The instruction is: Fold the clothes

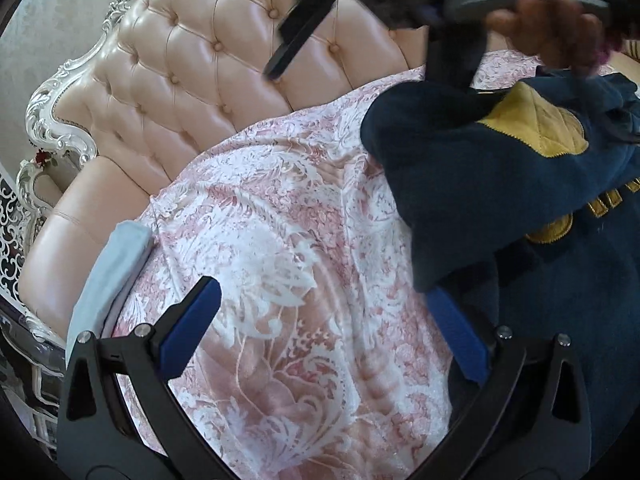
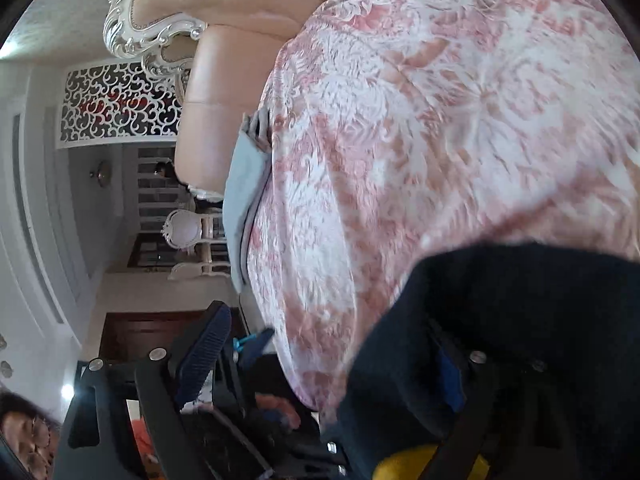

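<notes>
Navy sweatshirt [image 1: 460,184] drapes right fingers [image 2: 450,384].

two handheld grippers, black frames with blue pads

the left gripper [image 1: 320,304] has 2 curved black arms, each fixed with silver screws and cut with triangular slots, ending in flat blue pads. the right gripper [image 2: 332,360] shares the black frame and silver screws; its blue pad [image 2: 202,354] is ribbed, with a small light-blue fitting beside it.
</notes>
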